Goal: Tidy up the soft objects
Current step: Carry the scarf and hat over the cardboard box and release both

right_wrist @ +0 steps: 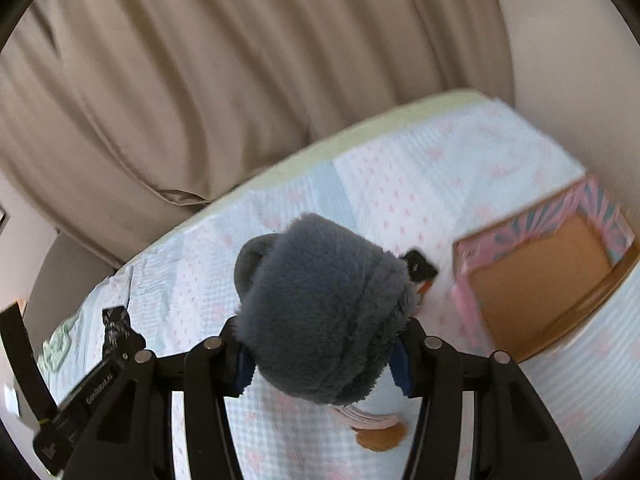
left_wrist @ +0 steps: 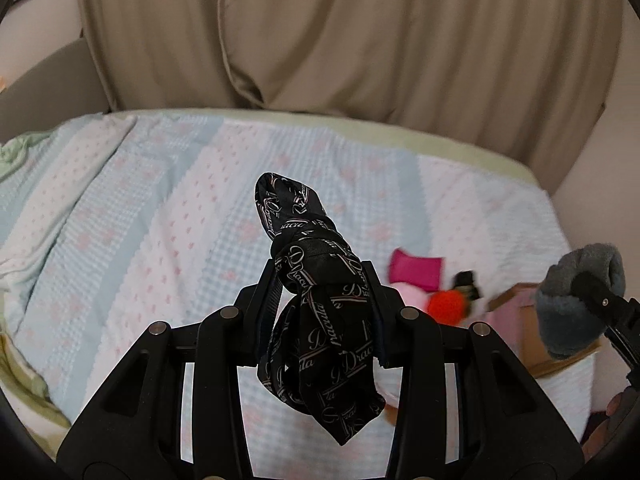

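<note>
My left gripper (left_wrist: 320,272) is shut on a black cloth (left_wrist: 324,320) with a white script print. The cloth is knotted and hangs in the air above the bed, one end sticking up past the fingers. My right gripper (right_wrist: 324,332) is shut on a grey fluffy plush item (right_wrist: 320,300), also lifted off the bed. The left wrist view shows that grey plush (left_wrist: 572,304) at the far right. In the right wrist view the left gripper (right_wrist: 116,332) is at the far left, with the black cloth (right_wrist: 114,322) in it.
An open cardboard box (right_wrist: 536,276) with pink patterned flaps sits on the bed at the right. Near it lie a magenta item (left_wrist: 416,272), a red-orange ball (left_wrist: 446,306) and a small black object (left_wrist: 466,282). A pale blue quilt (left_wrist: 160,220) covers the bed, backed by a beige curtain (left_wrist: 320,40).
</note>
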Motion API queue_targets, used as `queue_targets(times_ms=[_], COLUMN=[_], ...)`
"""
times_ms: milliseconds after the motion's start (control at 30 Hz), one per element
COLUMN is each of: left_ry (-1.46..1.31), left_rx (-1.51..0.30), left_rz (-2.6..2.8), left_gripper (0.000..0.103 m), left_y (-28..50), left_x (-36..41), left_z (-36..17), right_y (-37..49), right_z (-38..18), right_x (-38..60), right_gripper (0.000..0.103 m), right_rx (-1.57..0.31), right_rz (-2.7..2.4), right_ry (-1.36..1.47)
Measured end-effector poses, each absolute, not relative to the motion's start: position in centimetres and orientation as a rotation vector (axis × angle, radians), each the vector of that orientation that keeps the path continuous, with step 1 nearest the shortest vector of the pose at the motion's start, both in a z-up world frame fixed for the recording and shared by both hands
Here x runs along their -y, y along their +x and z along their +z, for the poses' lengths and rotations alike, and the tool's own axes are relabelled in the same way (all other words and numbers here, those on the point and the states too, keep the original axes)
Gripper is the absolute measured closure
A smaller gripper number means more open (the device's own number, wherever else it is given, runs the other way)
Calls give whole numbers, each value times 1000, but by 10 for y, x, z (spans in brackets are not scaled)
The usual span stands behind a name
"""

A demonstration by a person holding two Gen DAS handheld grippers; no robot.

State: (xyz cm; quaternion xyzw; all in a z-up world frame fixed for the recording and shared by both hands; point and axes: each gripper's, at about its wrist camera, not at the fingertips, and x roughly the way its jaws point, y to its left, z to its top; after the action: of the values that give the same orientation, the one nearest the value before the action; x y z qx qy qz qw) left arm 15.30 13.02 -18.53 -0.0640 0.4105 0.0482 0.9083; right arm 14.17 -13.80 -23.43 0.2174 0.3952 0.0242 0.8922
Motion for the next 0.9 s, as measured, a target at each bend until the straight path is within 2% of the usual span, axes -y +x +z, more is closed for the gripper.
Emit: queue_targets(times_ms=[267,467,700,900], left_ry=[-107,-86,-74,-31], left_rx=[-806,-784,-815,-929], left_rz=[45,-23,-139,-202], left_gripper=[68,68,68,68], left_y=[113,106,126,161], left_x=[-53,20,120,190], left_z=[-121,-104,-122,-171], right_y=[104,85,90,124], right_z=[-139,-112,-125,-178], right_x=[179,223,291,358], right_gripper=[53,53,53,54], right_rx=[-750,-707,-744,-923], right_rz=[109,109,66,35], right_ry=[300,228,162,81])
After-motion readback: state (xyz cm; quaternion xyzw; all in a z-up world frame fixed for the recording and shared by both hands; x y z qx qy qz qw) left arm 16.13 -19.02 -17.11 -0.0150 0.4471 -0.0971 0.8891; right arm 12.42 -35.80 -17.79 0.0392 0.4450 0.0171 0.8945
